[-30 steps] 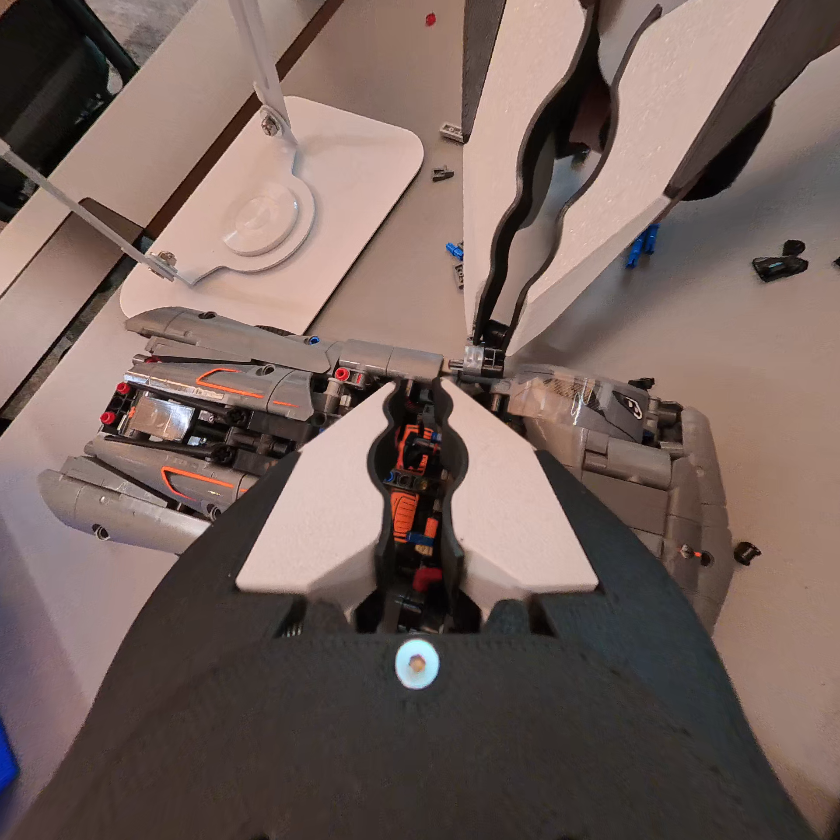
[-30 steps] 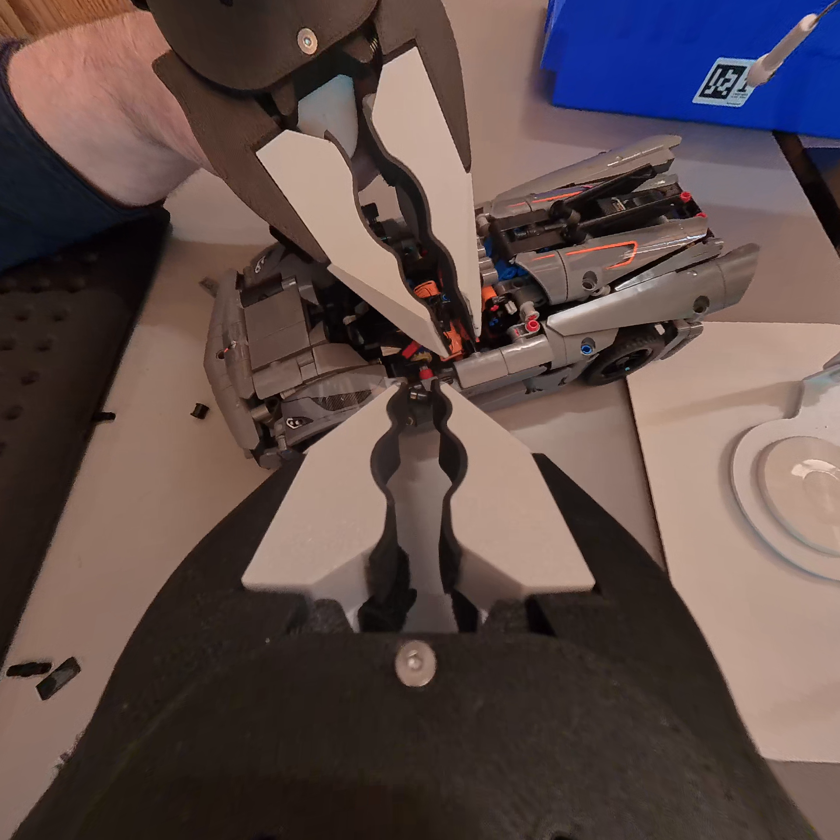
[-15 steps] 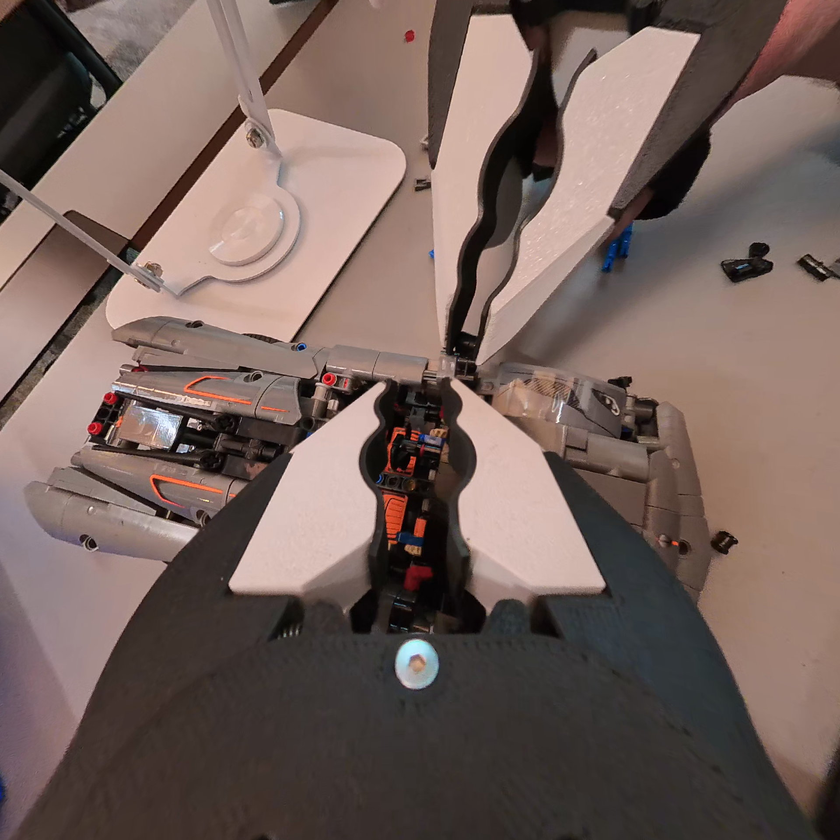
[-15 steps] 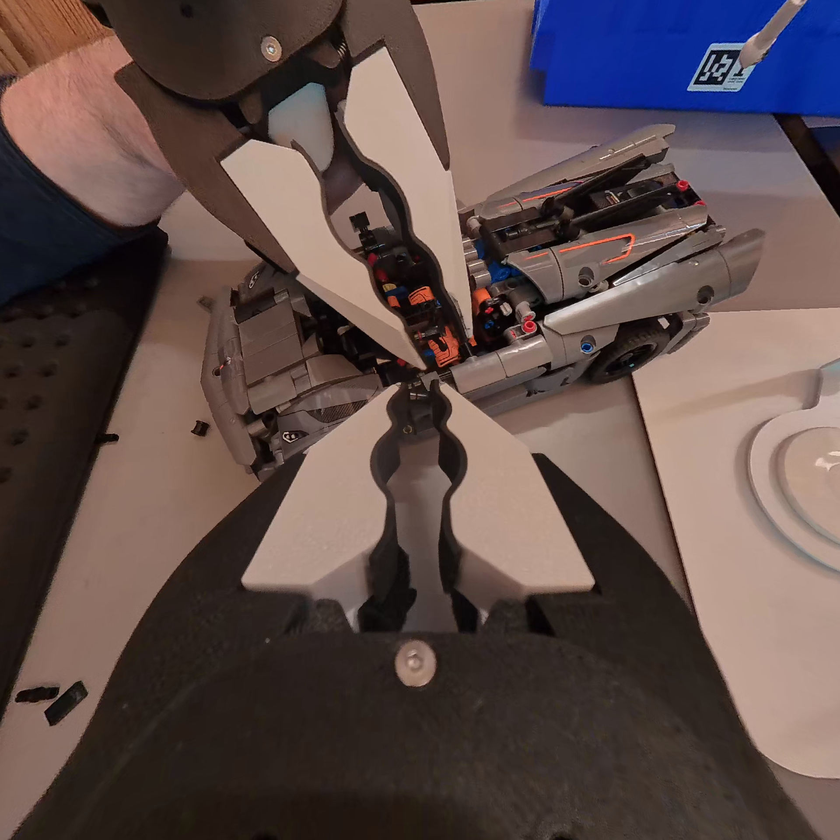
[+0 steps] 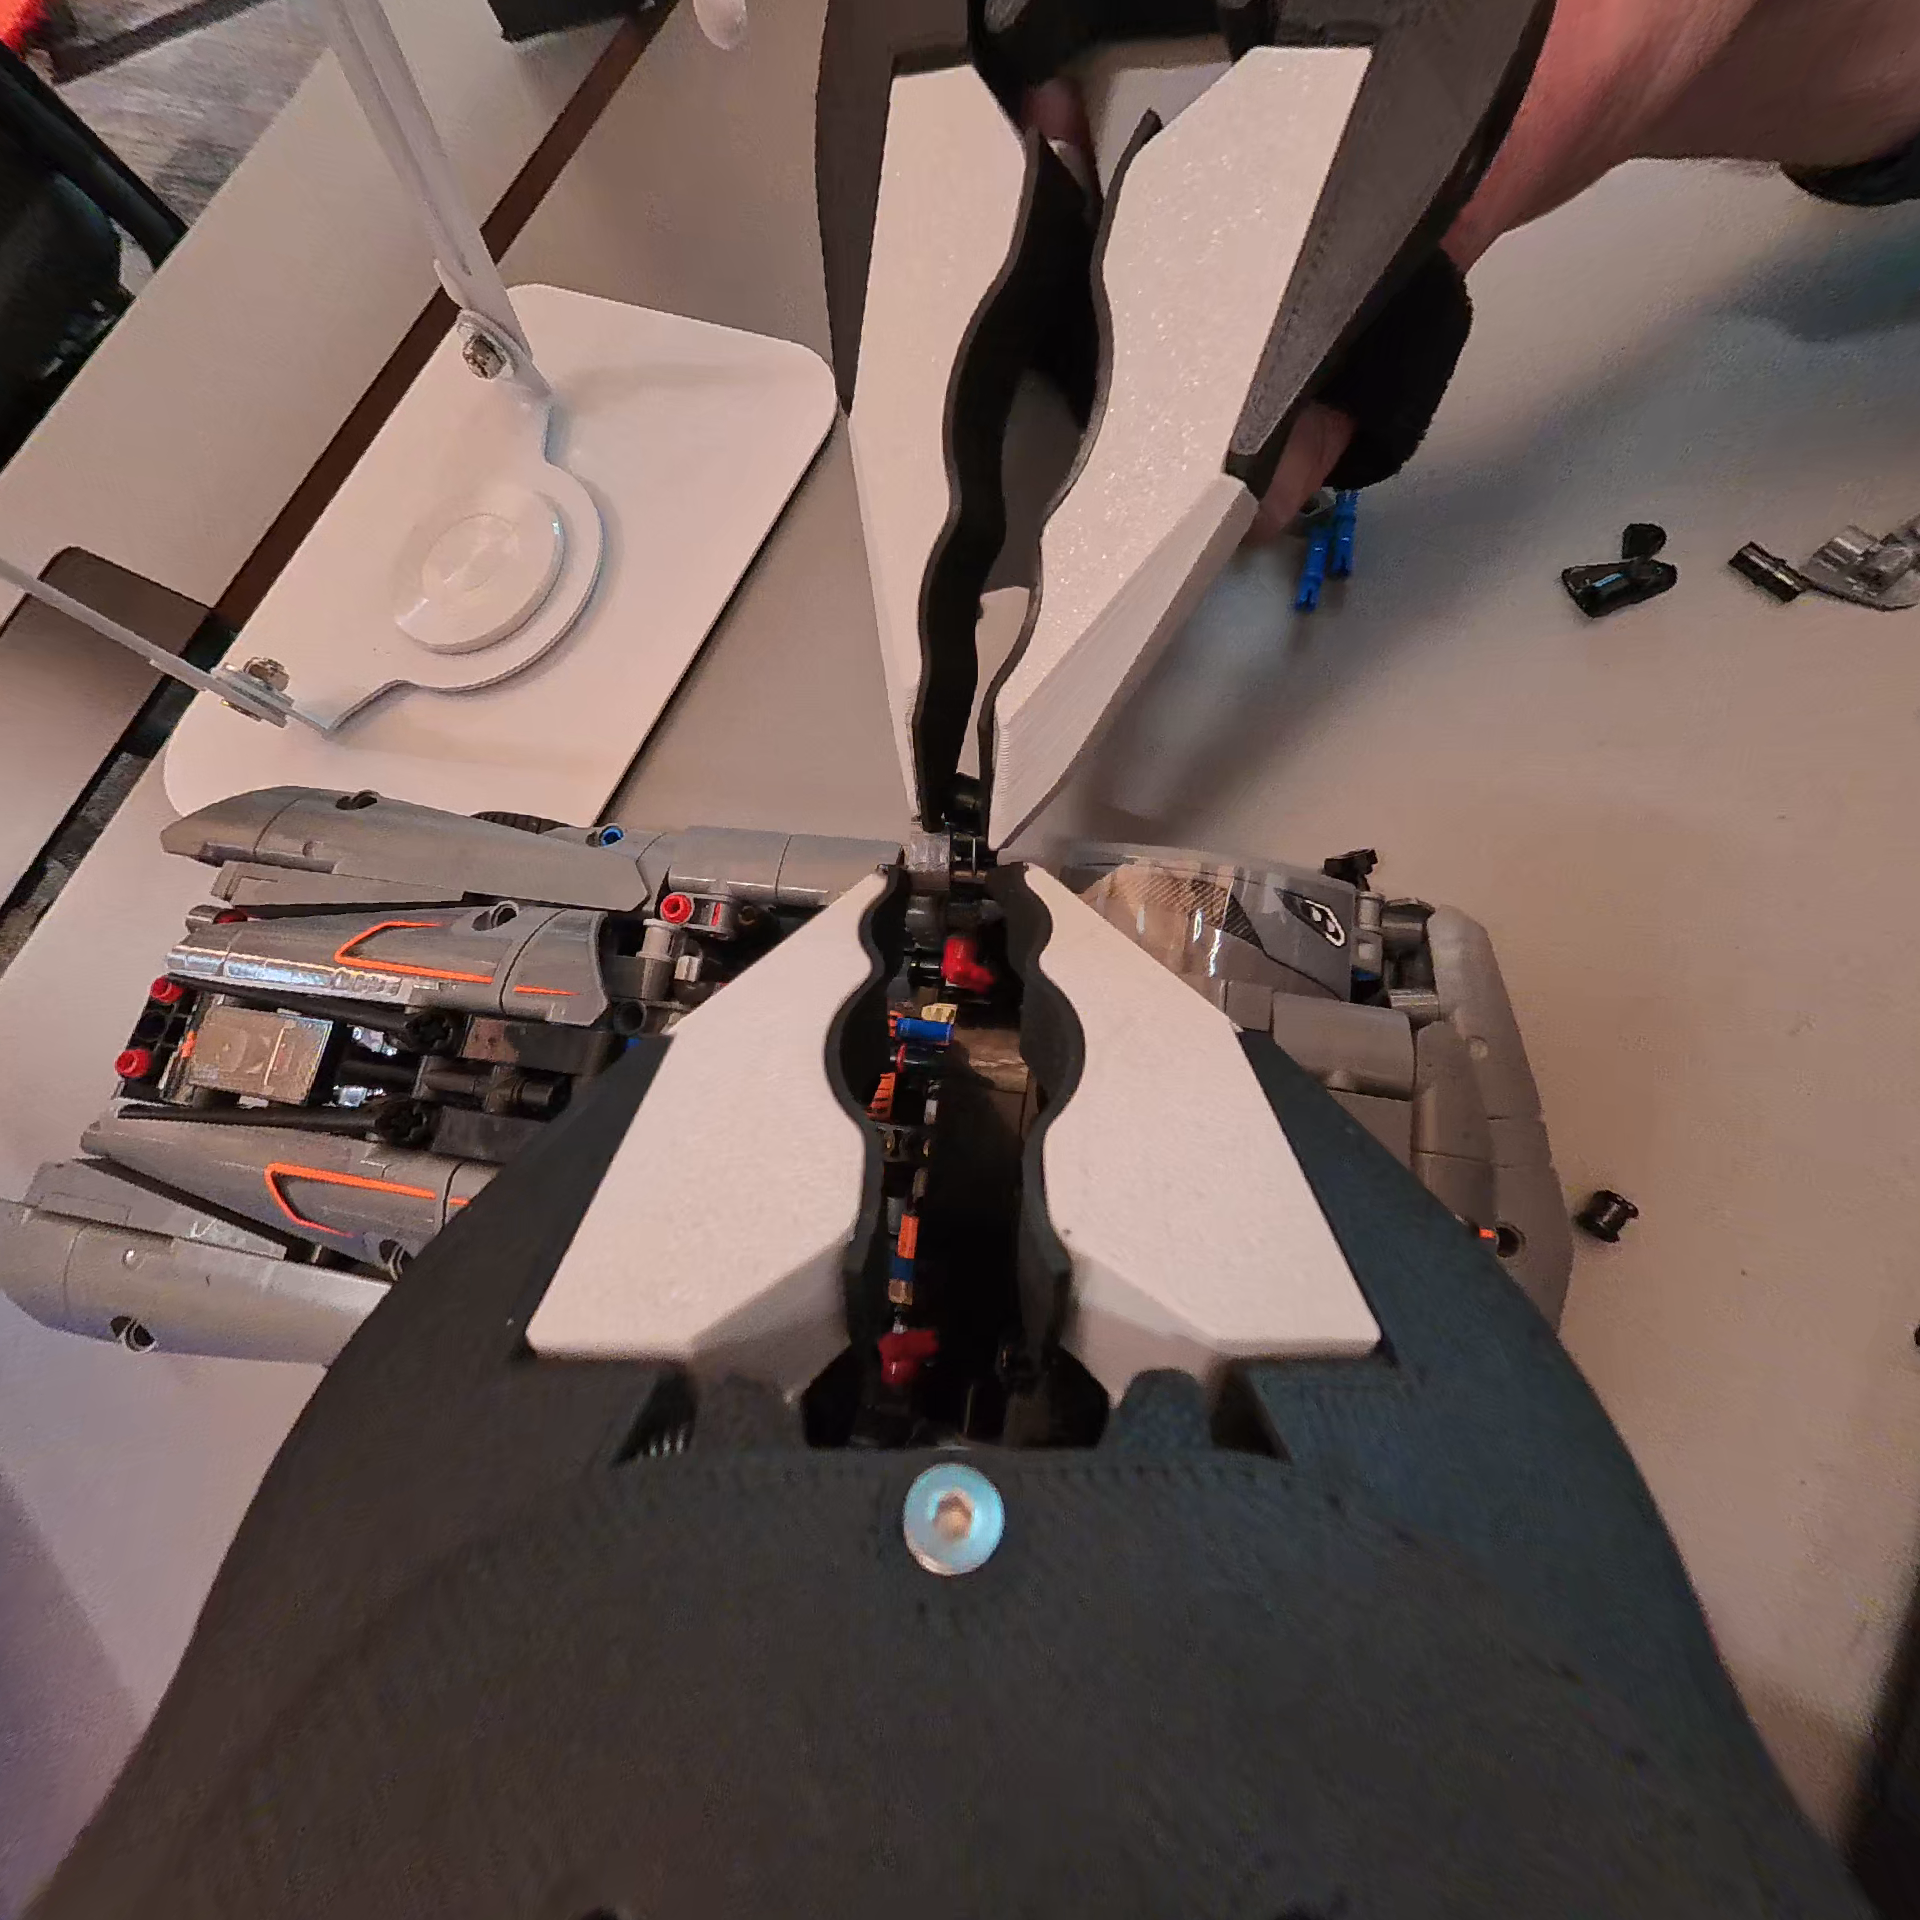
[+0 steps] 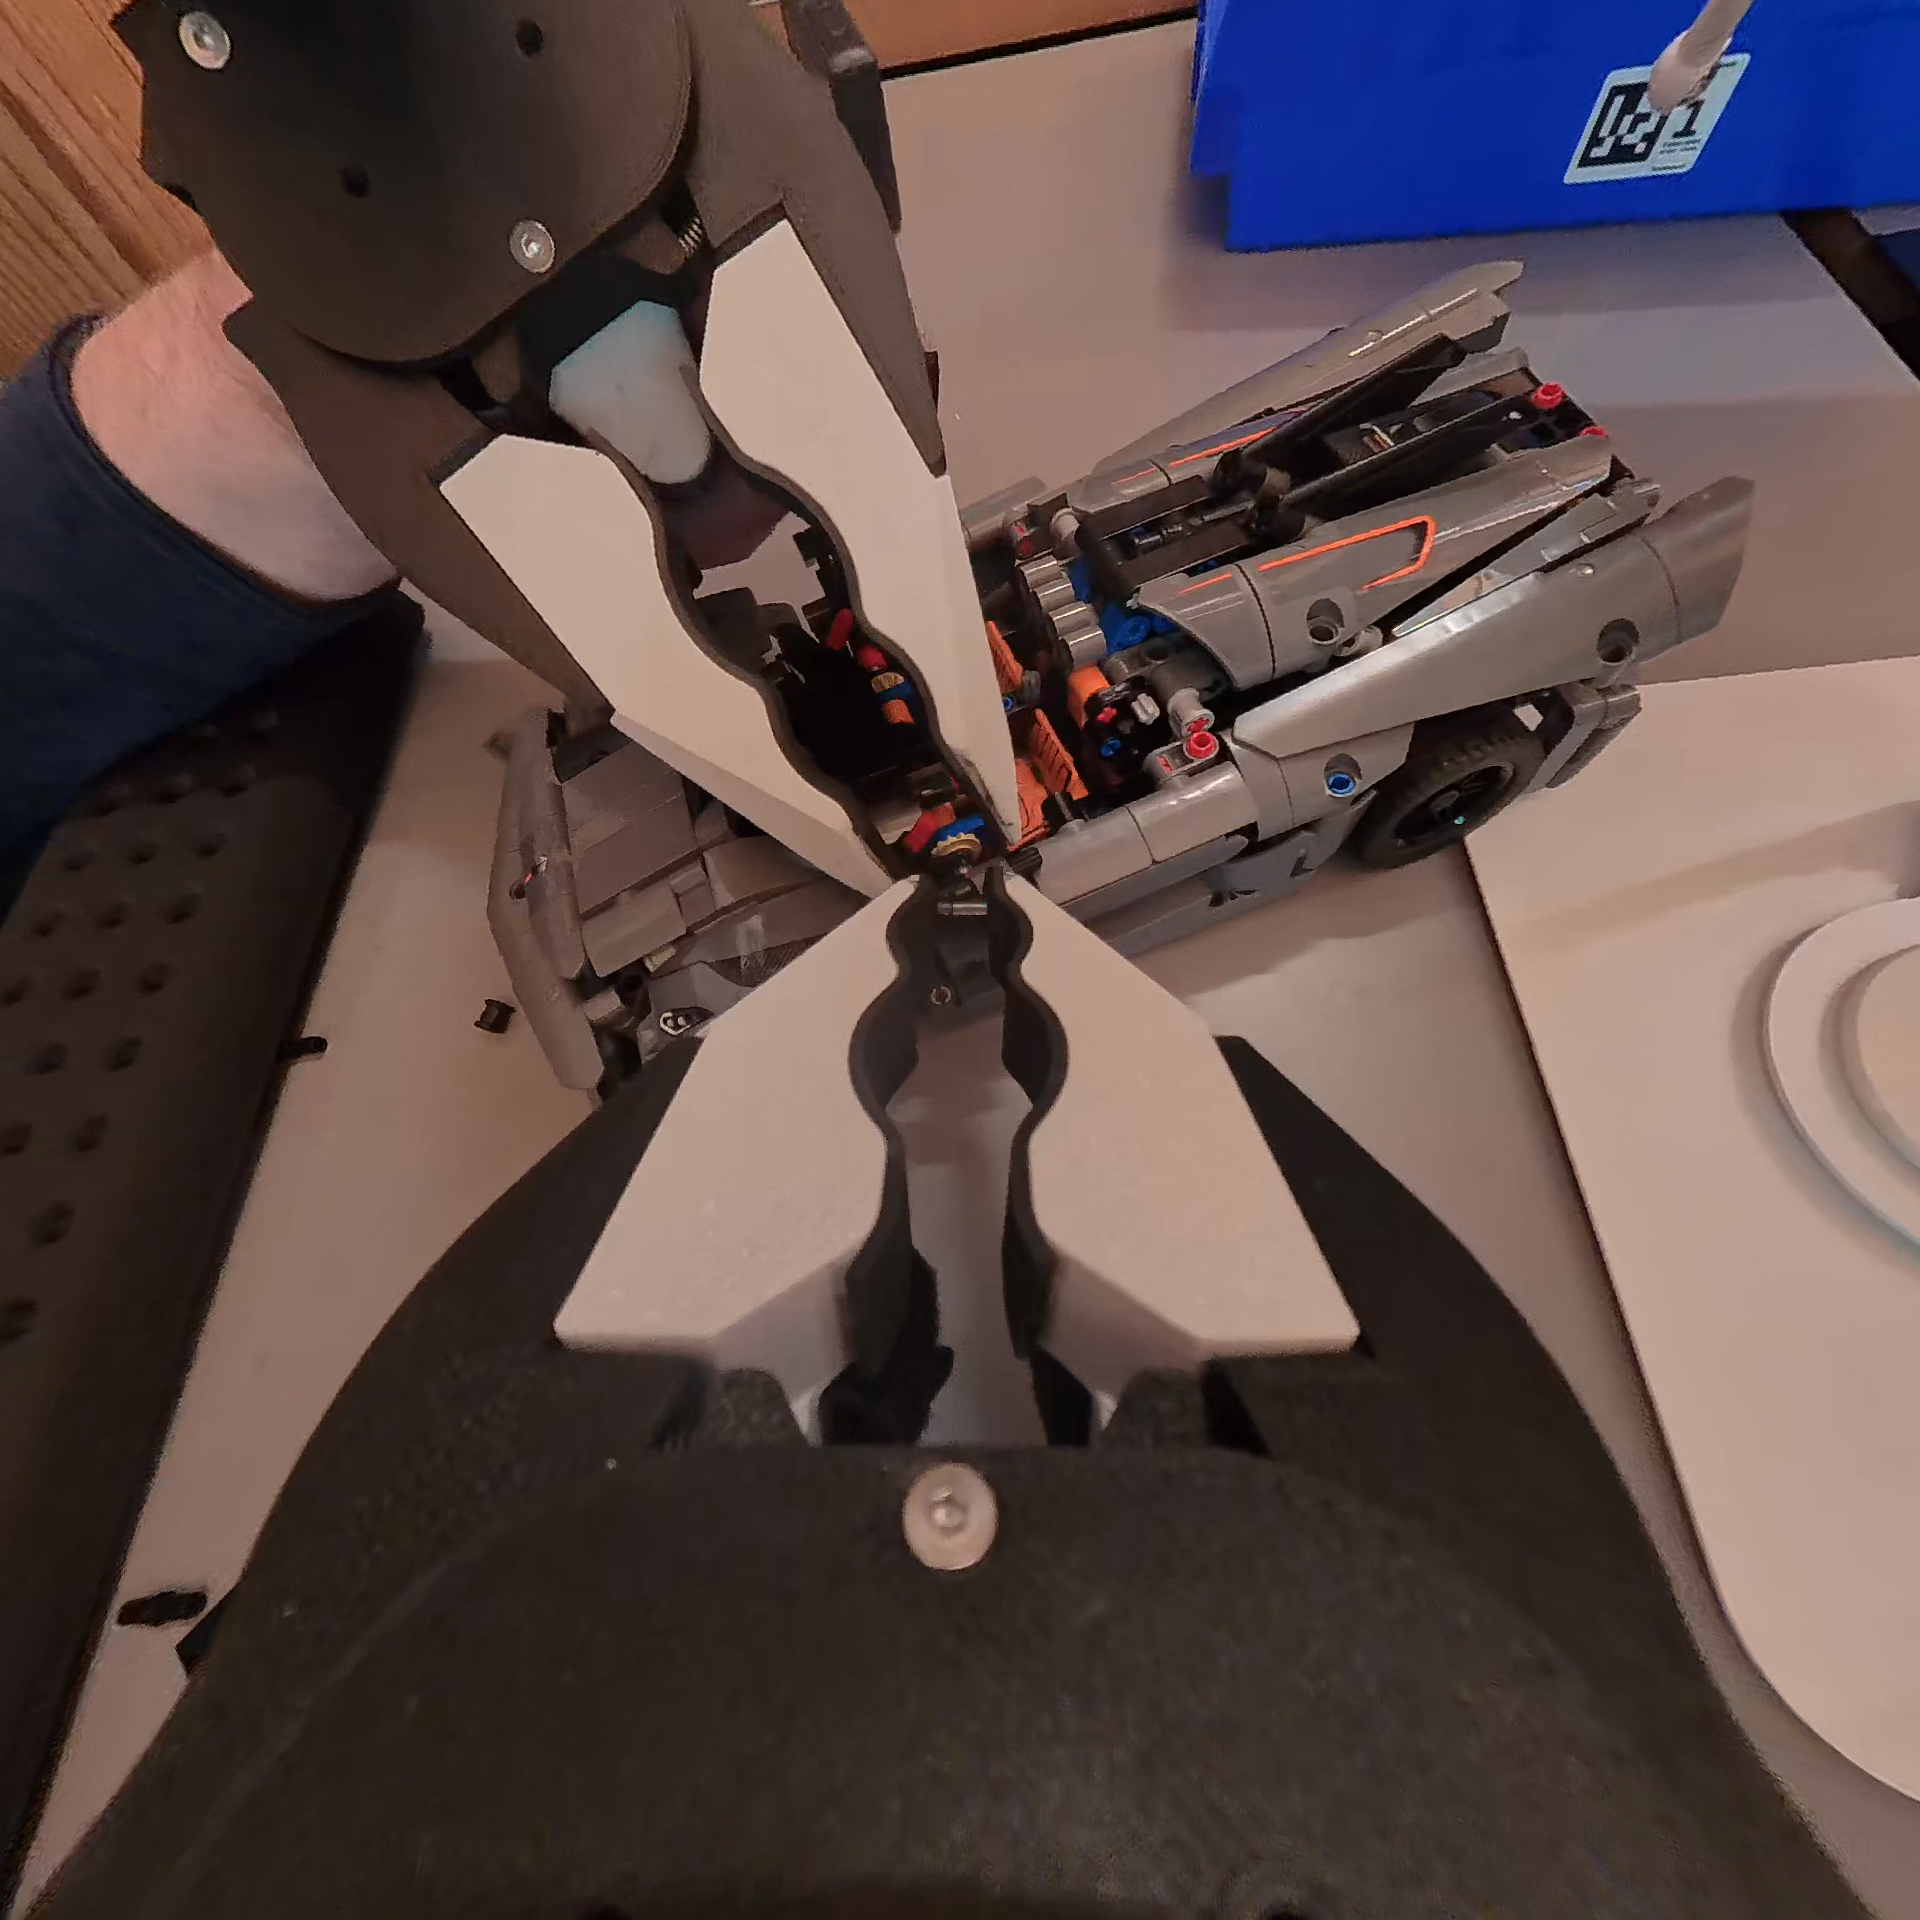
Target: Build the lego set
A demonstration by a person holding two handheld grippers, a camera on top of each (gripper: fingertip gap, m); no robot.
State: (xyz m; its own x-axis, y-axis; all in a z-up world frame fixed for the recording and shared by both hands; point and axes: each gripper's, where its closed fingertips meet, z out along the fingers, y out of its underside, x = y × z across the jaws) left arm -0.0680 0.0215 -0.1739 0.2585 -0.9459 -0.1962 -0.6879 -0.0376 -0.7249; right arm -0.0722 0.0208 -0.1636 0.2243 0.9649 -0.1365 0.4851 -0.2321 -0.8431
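Observation:
A grey lego car [image 5: 395, 966] with orange stripes lies across the table; it also shows in the right wrist view [image 6: 1351, 592]. My left gripper [image 5: 953, 878] reaches over the open cockpit, its jaws narrowly apart and closed on parts of the near side frame; it also shows in the right wrist view [image 6: 951, 857]. My right gripper [image 6: 958, 883] is shut on a small black piece [image 6: 961, 961] and presses it against the car's side, tip to tip with the left gripper. From the left wrist view the right gripper [image 5: 956, 821] comes down from above.
A white lamp base [image 5: 675, 468] lies beside the car's rear. A blue bin [image 6: 1403, 125] stands behind the car. Loose blue pins [image 5: 1325, 551] and black parts [image 5: 1616, 582] lie on the table. A black perforated mat [image 6: 156, 987] and a person's arm [image 6: 208, 447] are at the left. Less than 4 cm separates the two grippers' tips.
The right gripper's tips have shifted along the car's side until they meet the left gripper's tips. The left gripper has tilted more steeply over the cockpit. Both grips look unchanged.

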